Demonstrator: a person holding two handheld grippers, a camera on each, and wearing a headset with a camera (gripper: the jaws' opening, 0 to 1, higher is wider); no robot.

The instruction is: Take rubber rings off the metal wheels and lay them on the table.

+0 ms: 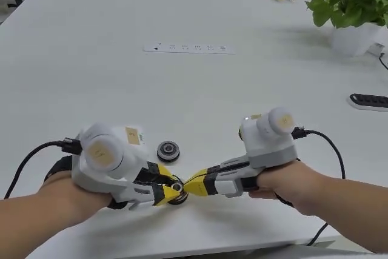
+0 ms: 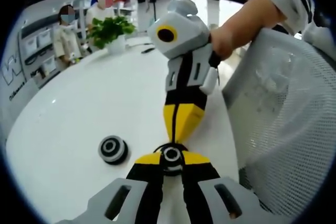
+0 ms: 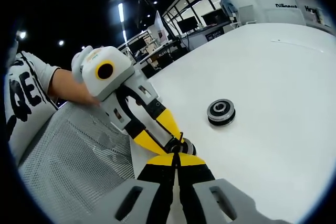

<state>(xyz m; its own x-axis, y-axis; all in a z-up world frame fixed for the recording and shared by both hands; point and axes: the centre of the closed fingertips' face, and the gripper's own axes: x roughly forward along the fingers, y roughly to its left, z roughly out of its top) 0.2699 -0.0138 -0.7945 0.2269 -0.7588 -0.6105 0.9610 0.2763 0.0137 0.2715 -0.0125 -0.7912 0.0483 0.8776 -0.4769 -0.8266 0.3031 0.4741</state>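
A small metal wheel (image 1: 177, 188) with a black rubber ring is held just above the white table (image 1: 200, 101) near its front edge. My left gripper (image 1: 174, 190) is shut on this wheel (image 2: 171, 156), one yellow tip on each side. My right gripper (image 1: 189, 184) comes in from the right, and its jaws are shut together at the wheel's rim, pinching the rubber ring (image 3: 181, 145). A second wheel (image 1: 168, 151), with its black ring on, lies flat on the table just behind the grippers. This second wheel (image 2: 113, 149) sits left of my left gripper's jaws.
A white power strip (image 1: 189, 48) lies mid-table, a black one (image 1: 368, 101) at the right edge, and a potted plant (image 1: 348, 4) at the far right. Cables trail from both grippers. A mesh chair (image 2: 283, 119) stands close to the front edge.
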